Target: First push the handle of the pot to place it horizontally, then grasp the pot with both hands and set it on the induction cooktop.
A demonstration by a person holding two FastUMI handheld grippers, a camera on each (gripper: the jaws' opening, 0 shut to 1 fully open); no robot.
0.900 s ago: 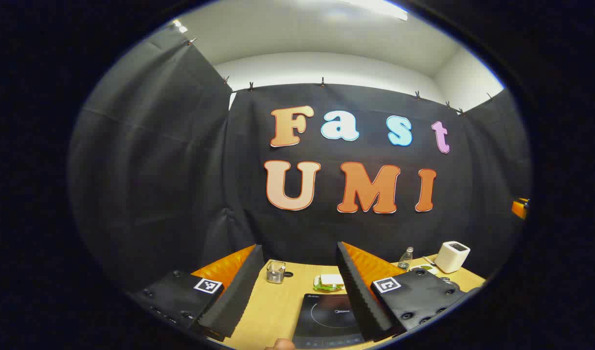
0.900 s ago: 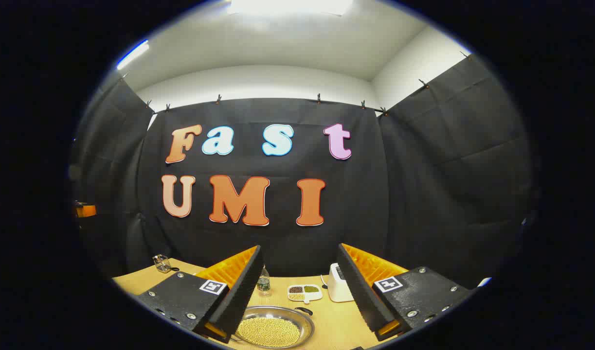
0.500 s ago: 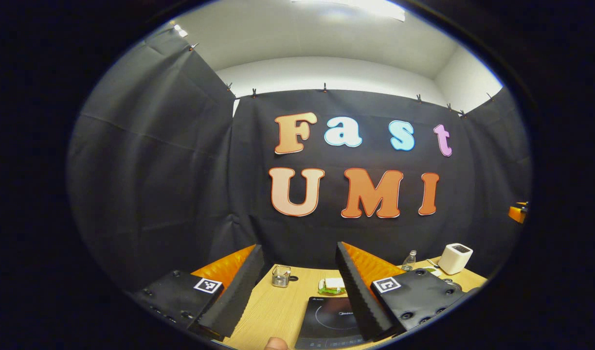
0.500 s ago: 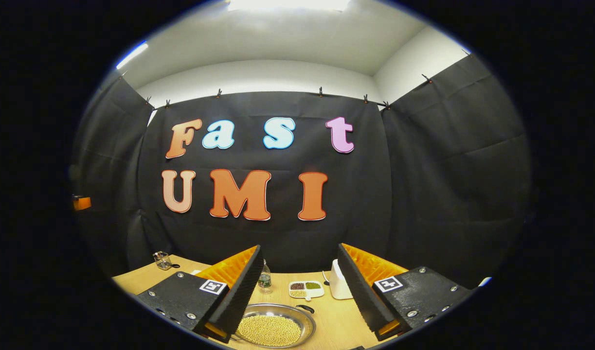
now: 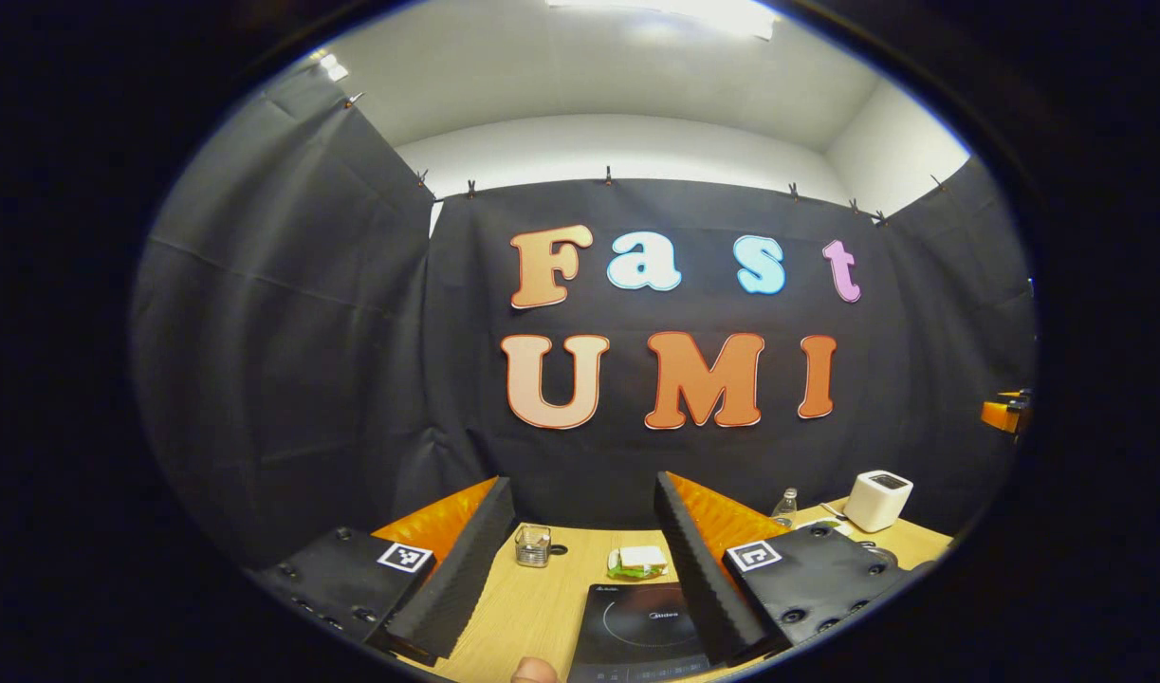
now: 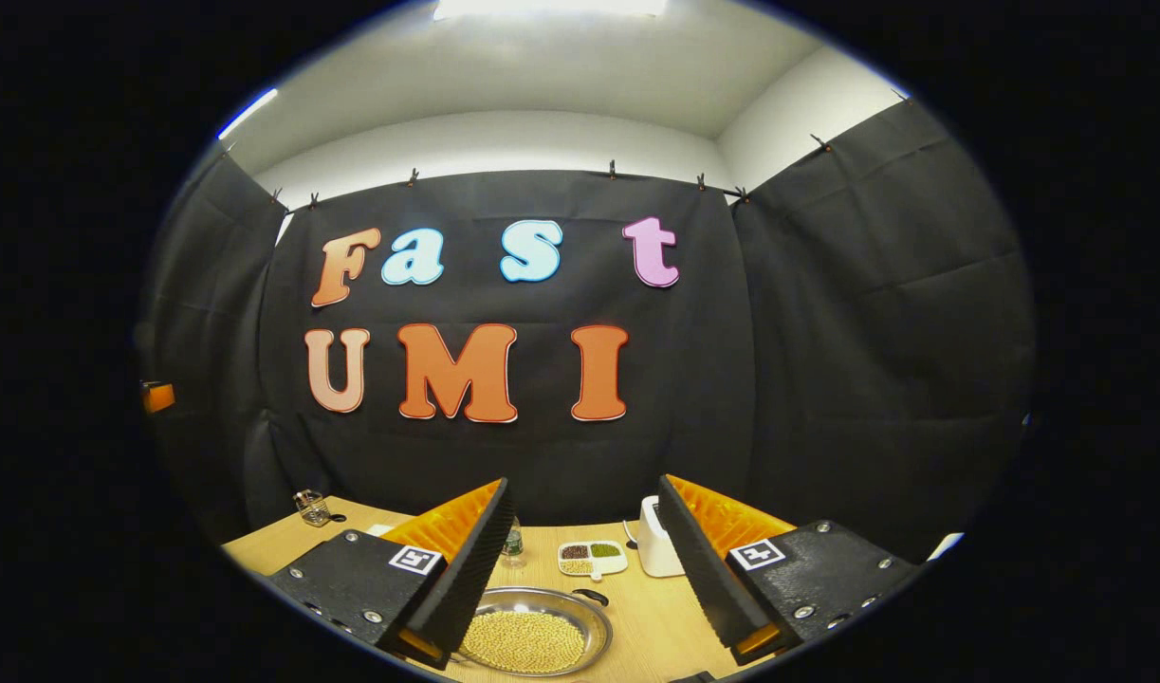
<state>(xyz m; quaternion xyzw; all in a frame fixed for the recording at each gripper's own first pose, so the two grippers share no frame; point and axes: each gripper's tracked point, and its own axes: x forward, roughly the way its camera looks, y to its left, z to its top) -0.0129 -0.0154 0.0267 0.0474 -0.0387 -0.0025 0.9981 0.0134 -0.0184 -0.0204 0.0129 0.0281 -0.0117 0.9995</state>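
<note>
The pot is a shallow metal pan full of yellow beans, low in the right gripper view, with its short dark handle at the far right of the rim. My right gripper hangs open above it; its left finger covers the pan's left edge. The black induction cooktop lies flat on the wooden table at the bottom of the left gripper view. My left gripper is open above the cooktop's near side, nothing between its fingers.
Behind the cooktop stand a small glass, a green-edged plate, a bottle and a white box appliance. Past the pot sit a bottle, a divided dish of beans and the white appliance. A fingertip shows at the bottom.
Both views have drifted slightly: the left gripper has swung a little, the right has tipped down a touch toward the pot. Both stay open; nothing on the table has moved.
</note>
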